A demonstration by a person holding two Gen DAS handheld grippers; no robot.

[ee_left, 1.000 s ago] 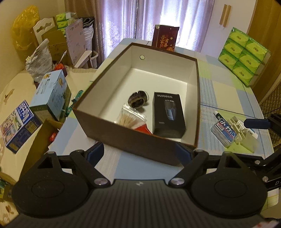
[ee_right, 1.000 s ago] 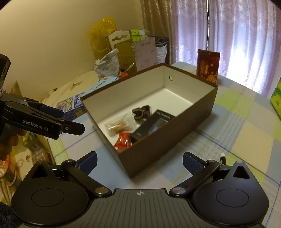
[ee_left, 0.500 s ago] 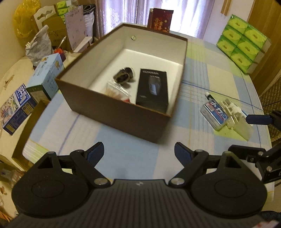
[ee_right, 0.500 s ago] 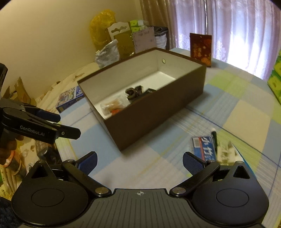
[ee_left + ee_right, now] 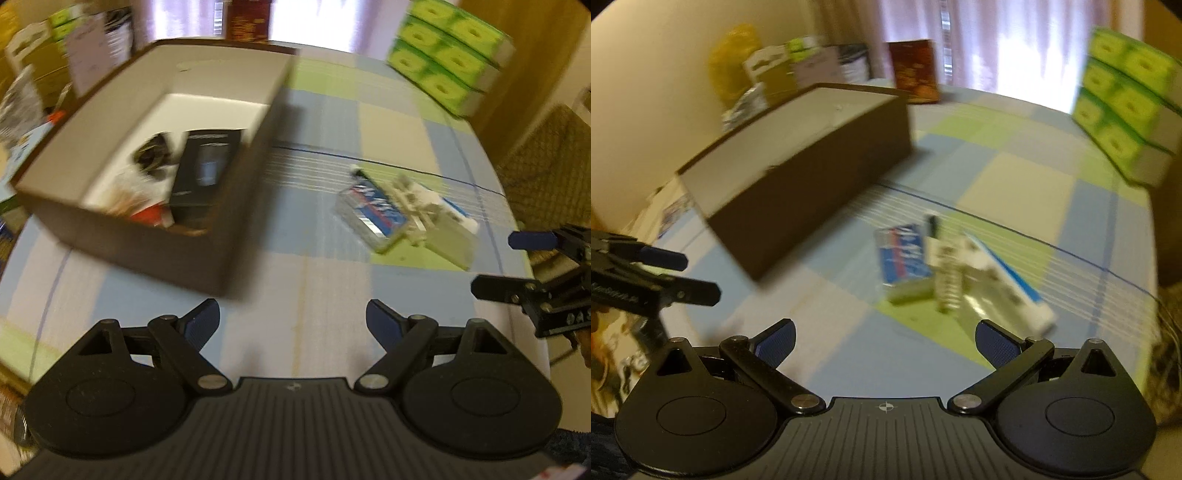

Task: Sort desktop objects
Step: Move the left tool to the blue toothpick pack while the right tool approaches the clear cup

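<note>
A brown open box (image 5: 147,243) (image 5: 812,173) sits on the checked tablecloth and holds a black carton (image 5: 205,170), a dark round thing (image 5: 151,155) and small packets. To its right lies a loose pile: a blue-and-white pack (image 5: 373,212) (image 5: 903,253), a pale plastic holder (image 5: 432,221) (image 5: 964,269) and a black pen (image 5: 932,225). My left gripper (image 5: 293,319) is open and empty over bare cloth in front of the box. My right gripper (image 5: 884,338) is open and empty, just short of the pile. Both views are blurred.
Green tissue packs (image 5: 454,48) (image 5: 1126,107) are stacked at the far right. A red carton (image 5: 914,70) stands behind the box. Bags and boxes (image 5: 768,81) crowd the area left of the table. The table edge runs close on the right.
Both grippers have swung right and pulled back from the box. The pile now sits nearer the middle of each view. Both stay open.
</note>
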